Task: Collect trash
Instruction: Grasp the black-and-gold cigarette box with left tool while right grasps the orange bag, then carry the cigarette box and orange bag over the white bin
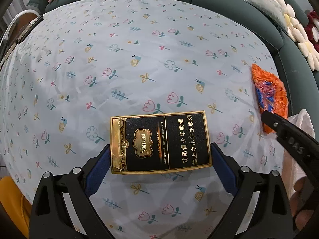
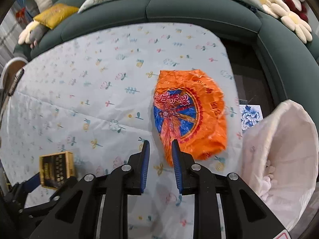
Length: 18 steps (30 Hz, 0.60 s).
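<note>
The left gripper (image 1: 160,162) stands wide apart around the flat black-and-gold cigarette pack (image 1: 160,144) on the flowered tablecloth (image 1: 119,69), probably ready to clamp it. The right gripper (image 2: 160,157), narrowly parted and holding nothing, aims at the crumpled orange plastic wrapper (image 2: 191,113) at twelve o'clock (white bag-lined bin (image 2: 283,155) waits at three o'clock).

Cigarette pack (image 1: 160,144): black with gold border and gold lettering, lying flat, face up, closed, near centre of the scene. Orange wrapper (image 2: 190,115): crumpled foil-like plastic with a blue and red round print, lying flat, to the right of the pack, well apart from it.
</note>
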### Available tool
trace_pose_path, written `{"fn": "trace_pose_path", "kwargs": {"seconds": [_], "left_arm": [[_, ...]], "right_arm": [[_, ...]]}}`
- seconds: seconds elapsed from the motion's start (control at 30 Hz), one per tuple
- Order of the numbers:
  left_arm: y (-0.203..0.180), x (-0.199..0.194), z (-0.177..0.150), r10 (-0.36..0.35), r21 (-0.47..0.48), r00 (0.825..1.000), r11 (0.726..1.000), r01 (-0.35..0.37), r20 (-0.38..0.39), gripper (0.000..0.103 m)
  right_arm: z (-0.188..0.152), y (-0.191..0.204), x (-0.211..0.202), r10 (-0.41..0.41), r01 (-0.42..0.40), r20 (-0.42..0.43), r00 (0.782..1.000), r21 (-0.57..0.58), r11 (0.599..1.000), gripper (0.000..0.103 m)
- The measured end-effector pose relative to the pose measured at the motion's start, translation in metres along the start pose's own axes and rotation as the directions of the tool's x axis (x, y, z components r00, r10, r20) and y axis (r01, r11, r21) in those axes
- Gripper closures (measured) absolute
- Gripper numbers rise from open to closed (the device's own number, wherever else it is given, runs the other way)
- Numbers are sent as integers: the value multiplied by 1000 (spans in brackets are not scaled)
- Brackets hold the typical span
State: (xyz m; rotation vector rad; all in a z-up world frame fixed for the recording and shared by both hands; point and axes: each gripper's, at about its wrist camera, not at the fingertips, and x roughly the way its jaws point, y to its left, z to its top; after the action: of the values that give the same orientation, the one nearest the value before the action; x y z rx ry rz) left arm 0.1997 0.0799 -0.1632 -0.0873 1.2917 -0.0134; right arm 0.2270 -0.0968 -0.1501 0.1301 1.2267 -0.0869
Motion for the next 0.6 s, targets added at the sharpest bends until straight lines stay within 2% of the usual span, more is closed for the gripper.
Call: {"fn": "trace_pose_path", "kwargs": {"seconds": [0.2, 0.23, 0.27, 0.33, 0.6], "left_arm": [[3, 8, 7, 0, -7, 1000, 1000, 0, -8, 12], [2, 8, 7, -2, -9, 1000, 1000, 2, -9, 12], [2, 9, 8, -6, -11, 1000, 1000, 6, -11, 12], [2, 9, 10, -7, -10, 1000, 1000, 7, -9, 12], [-10, -17, 10, -25, 8, 999, 1000, 25, 32, 12]], "right_arm": [[1, -4, 11, -27, 27, -1, 1000, 9, 1000, 86], [1, -4, 11, -28, 28, 0, 1000, 5, 1000, 88], [2, -4, 11, -28, 28, -1, 1000, 0, 1000, 96], [1, -3, 9, -14, 14, -8, 1000, 5, 1000, 99], [-17, -13, -30, 59, -62, 40, 997, 72, 996, 100]]}}
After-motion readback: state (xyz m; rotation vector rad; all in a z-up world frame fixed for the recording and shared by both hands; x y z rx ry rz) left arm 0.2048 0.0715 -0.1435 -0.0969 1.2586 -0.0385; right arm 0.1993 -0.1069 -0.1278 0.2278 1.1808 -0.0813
